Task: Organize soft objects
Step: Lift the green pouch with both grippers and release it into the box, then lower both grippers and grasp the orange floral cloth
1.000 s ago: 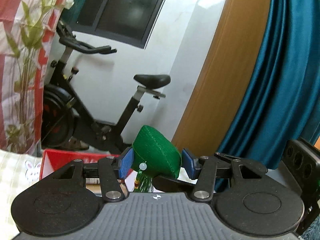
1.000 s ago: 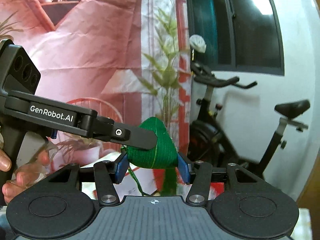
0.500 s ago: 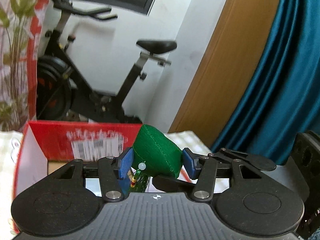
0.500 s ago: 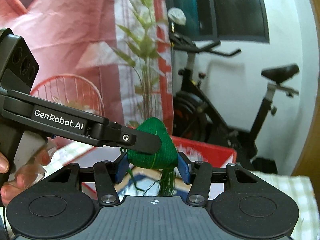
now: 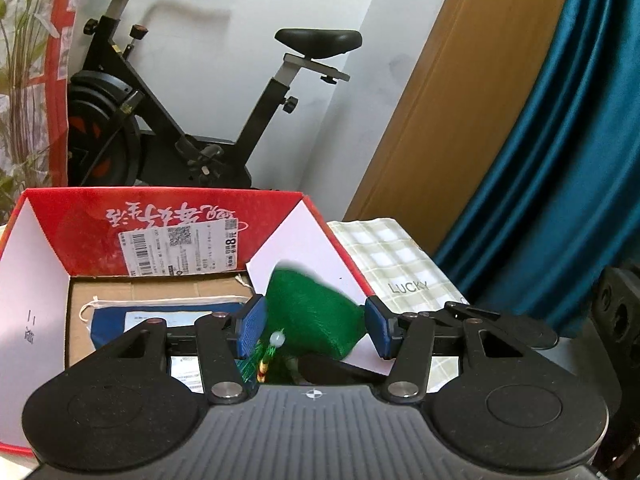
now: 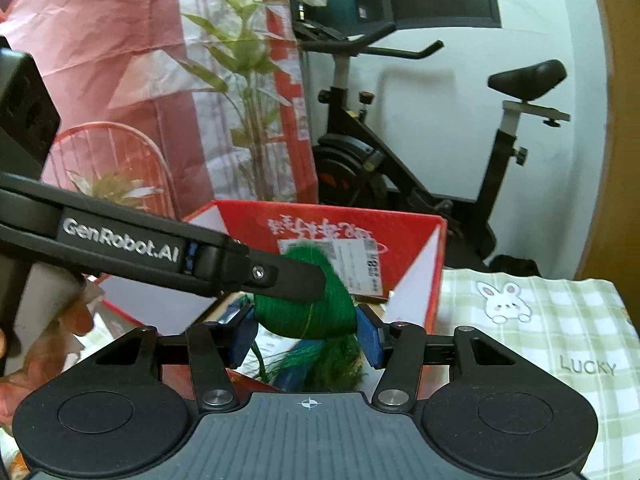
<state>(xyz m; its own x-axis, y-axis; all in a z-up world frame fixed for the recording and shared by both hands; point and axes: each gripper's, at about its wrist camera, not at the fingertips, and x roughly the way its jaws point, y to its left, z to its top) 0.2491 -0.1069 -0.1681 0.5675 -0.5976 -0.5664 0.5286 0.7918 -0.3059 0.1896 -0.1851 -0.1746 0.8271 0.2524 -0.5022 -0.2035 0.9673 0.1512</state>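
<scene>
Cardboard box [image 5: 100,236], red outside and white within, stands open on the checked cloth [image 5: 400,264] in front of me, its far flap raised with a shipping label [image 5: 180,248] stuck on it. Inside, on the brown bottom, lies a blue drawstring pouch [image 5: 108,320] with a white cord along its top edge, and some printed paper shows under my left gripper's fingers; what else the box holds I cannot tell.

I hold the green woven pouch [image 5: 312,316] over the open box, between both tools. My left gripper [image 5: 314,326] has its blue pads on either side of the pouch, and whether they actually press it I cannot tell. My right gripper [image 6: 306,338] is clamped on the same pouch [image 6: 304,312], with the left gripper's finger [image 6: 288,278] lying across its top; the green tassel [image 6: 328,364] and a pale bead [image 5: 278,338] hang below it.

A second ago both cameras showed mostly wall, curtain and the exercise bike [image 5: 168,120], with only a sliver of the box. Now the box fills the lower middle of both views, and the pouch sits in front of its interior instead of the wall.
</scene>
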